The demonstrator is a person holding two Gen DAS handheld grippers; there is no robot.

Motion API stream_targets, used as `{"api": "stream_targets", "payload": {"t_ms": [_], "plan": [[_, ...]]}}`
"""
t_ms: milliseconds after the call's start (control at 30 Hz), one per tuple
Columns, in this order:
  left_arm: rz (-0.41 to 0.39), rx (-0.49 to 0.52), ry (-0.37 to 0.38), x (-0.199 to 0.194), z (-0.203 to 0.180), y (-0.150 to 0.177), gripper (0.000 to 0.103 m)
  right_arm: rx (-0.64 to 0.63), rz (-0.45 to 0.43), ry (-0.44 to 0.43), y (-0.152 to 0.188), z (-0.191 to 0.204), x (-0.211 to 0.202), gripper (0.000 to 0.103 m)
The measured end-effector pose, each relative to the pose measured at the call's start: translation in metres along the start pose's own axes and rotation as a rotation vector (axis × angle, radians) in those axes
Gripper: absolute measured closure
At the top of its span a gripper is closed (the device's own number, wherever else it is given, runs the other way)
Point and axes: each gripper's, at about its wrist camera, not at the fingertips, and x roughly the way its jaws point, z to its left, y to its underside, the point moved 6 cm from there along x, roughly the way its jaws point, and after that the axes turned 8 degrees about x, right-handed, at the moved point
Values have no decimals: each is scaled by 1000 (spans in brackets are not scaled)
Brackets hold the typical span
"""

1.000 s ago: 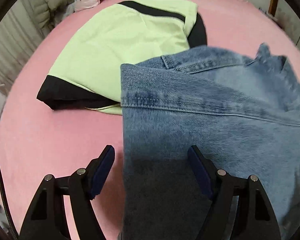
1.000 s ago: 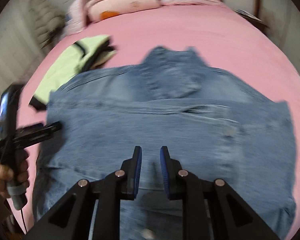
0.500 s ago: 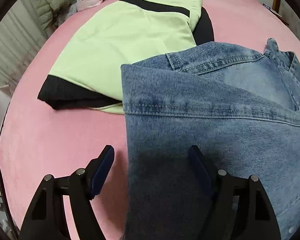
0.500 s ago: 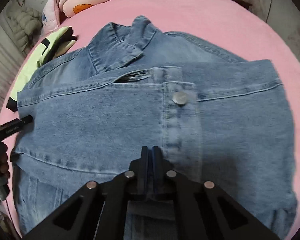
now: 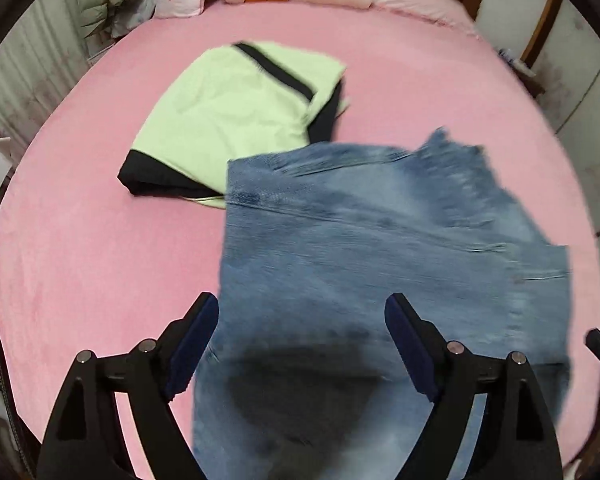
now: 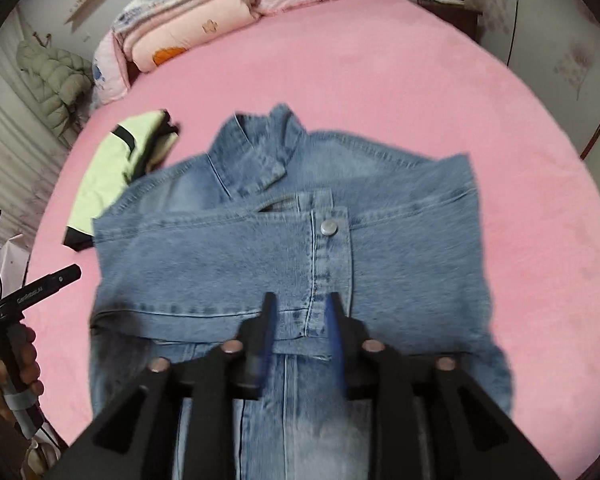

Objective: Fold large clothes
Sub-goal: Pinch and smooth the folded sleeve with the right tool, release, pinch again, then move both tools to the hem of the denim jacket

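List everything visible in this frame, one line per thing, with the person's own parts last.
Denim jacket: one, blue, folded on the bed nearest the cameras, collar at the far end.
Folded top: one, light green with black trim, beyond the jacket's left corner, which overlaps its edge.
Bed: one, pink cover, under everything.
Pillows and bedding: a stack, mostly pink, at the head of the bed.
Puffer coat: one, grey-green, hanging left of the bed.
Left tongs: open, above the jacket's left edge.
Right tongs: open, over the jacket's button strip.
Left hand: gripping the left tool's handle.
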Motion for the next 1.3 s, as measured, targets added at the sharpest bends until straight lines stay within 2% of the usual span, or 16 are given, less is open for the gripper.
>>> {"api": "stream_targets", "payload": {"t_ms": [300, 467, 633, 833, 1000, 1200, 1300], "plan": [[-132, 10, 32, -121, -34, 16, 18, -77, -80, -52, -11, 2, -91, 68], [-155, 27, 24, -162, -39, 30, 18, -134, -114, -53, -7, 0, -128, 68], [-154, 65, 30, -182, -41, 47, 18, -112, -117, -71, 7, -10, -152, 63], [-136, 125, 52, -189, -36, 78, 18, -40, -151, -34, 38, -30, -171, 62], [-115, 138, 49, -176, -14, 112, 19, 35, -186, 34, 80, -52, -185, 61], [-24, 81, 89, -139, 25, 175, 19, 93, -127, 118, 138, -79, -172, 61], [-12, 69, 86, -125, 39, 205, 18, 121, -104, 151, 166, -91, -163, 61]]}}
